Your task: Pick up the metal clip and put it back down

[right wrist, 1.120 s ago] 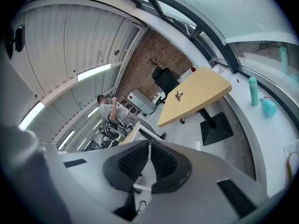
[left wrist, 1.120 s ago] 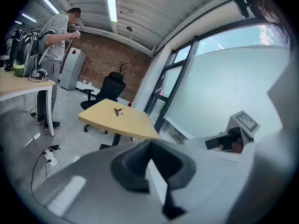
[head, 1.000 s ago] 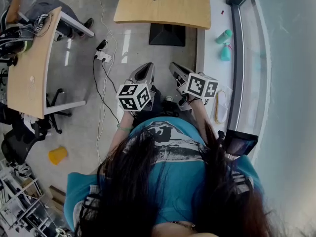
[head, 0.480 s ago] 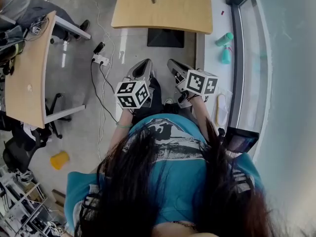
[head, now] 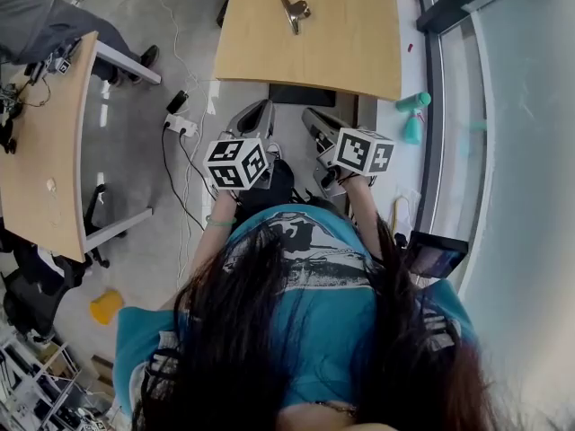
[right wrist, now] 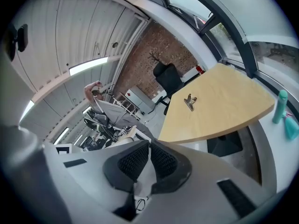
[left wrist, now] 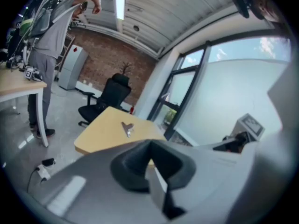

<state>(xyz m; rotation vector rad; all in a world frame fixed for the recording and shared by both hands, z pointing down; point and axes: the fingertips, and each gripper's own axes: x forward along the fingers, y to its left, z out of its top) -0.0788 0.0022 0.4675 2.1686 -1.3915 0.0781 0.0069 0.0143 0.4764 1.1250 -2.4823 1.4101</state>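
Note:
The metal clip (head: 295,11) lies on the far part of a light wooden table (head: 350,57), well ahead of both grippers. It also shows small in the left gripper view as the clip (left wrist: 127,128) and in the right gripper view as the clip (right wrist: 189,101). My left gripper (head: 257,115) and right gripper (head: 313,120) are held side by side in front of the person's body, short of the table's near edge. Both point at the table. The left gripper (left wrist: 150,144) has its pads together with nothing between them, and so does the right gripper (right wrist: 149,146).
A second wooden desk (head: 45,142) stands at the left, with a power strip and cables (head: 180,124) on the floor between. Teal bottles (head: 413,115) sit by the window frame. A black office chair (left wrist: 105,97) is behind the table. A person (left wrist: 46,36) stands at the left desk.
The table with the clip has come nearer and lower in the head view. Both grippers have moved forward towards it together. Their jaws look the same.

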